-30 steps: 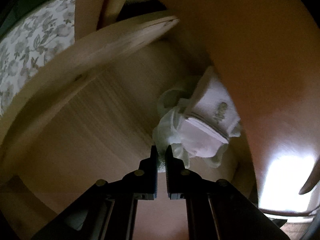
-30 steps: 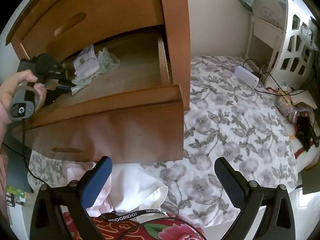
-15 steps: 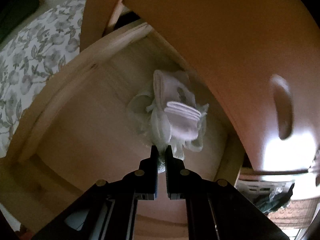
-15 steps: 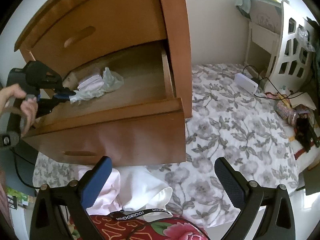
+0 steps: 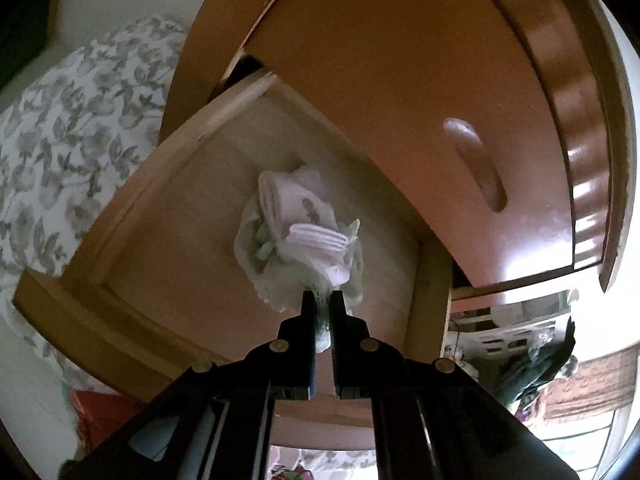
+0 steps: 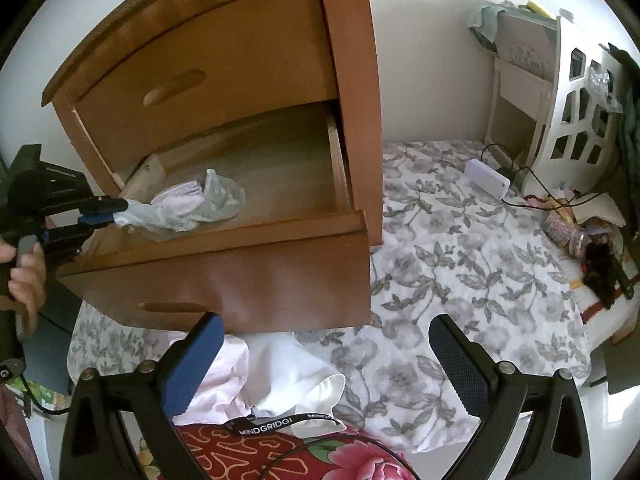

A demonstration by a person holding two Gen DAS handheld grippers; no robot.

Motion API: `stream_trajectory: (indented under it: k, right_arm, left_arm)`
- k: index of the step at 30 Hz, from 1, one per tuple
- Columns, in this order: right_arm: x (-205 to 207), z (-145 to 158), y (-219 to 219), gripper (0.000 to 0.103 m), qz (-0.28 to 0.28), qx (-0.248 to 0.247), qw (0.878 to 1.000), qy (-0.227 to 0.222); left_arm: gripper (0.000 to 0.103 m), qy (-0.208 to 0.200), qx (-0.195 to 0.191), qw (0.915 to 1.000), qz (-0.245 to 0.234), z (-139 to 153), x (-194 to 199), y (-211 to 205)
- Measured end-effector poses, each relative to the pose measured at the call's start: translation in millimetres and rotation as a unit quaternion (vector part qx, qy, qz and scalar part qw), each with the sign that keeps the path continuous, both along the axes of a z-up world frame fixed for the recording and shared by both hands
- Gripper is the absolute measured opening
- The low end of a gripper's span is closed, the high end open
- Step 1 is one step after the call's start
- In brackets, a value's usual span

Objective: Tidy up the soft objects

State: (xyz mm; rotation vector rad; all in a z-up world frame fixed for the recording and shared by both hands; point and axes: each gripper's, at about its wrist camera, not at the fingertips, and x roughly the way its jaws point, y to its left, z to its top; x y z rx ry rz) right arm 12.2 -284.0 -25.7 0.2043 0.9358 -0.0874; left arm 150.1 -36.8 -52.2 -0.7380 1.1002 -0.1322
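Open drawer point(image 6: 224, 248) over floral bedding point(image 6: 460, 264).
Left tongs point(image 5: 322, 300) pinch the pale cloth point(image 5: 280, 280); right tongs point(image 6: 324, 364) gape wide, empty. Only the right view shows white shelves point(image 6: 576, 112) beyond.

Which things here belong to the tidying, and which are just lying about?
Job: left gripper shut on pale green garment; folded pink cloth; open drawer; white and pink clothes.
Lying about: white charger box; white rack.
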Motion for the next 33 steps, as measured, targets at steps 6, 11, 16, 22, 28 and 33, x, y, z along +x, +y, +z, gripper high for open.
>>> stream_trajectory:
  k: [6, 11, 16, 22, 28, 33]
  right_arm:
    - [-2, 3, 5, 0.103, 0.004, -0.008, 1.000, 0.000]
    - [-1, 5, 5, 0.103, 0.003, -0.013, 1.000, 0.003]
    - [-1, 6, 8, 0.103, 0.005, -0.017, 1.000, 0.005]
    - [-1, 6, 10, 0.103, 0.007, -0.019, 1.000, 0.005]
    - [-1, 7, 10, 0.103, 0.007, -0.019, 1.000, 0.005]
    - [-1, 6, 11, 0.103, 0.006, -0.018, 1.000, 0.007]
  left_arm:
    - [0.006, 0.005, 0.013, 0.9998, -0.010, -7, 0, -2]
    - [0.006, 0.002, 0.022, 0.9995, -0.023, -10, 4, -1]
    - [0.006, 0.002, 0.027, 0.9987, -0.044, -10, 7, -3]
    - [0.006, 0.002, 0.038, 0.9972, -0.065, -10, 11, -5]
    - [0.006, 0.014, 0.057, 0.9950, -0.080, -14, 17, -9]
    - [0.006, 0.011, 0.064, 0.9934, -0.095, -16, 20, -11]
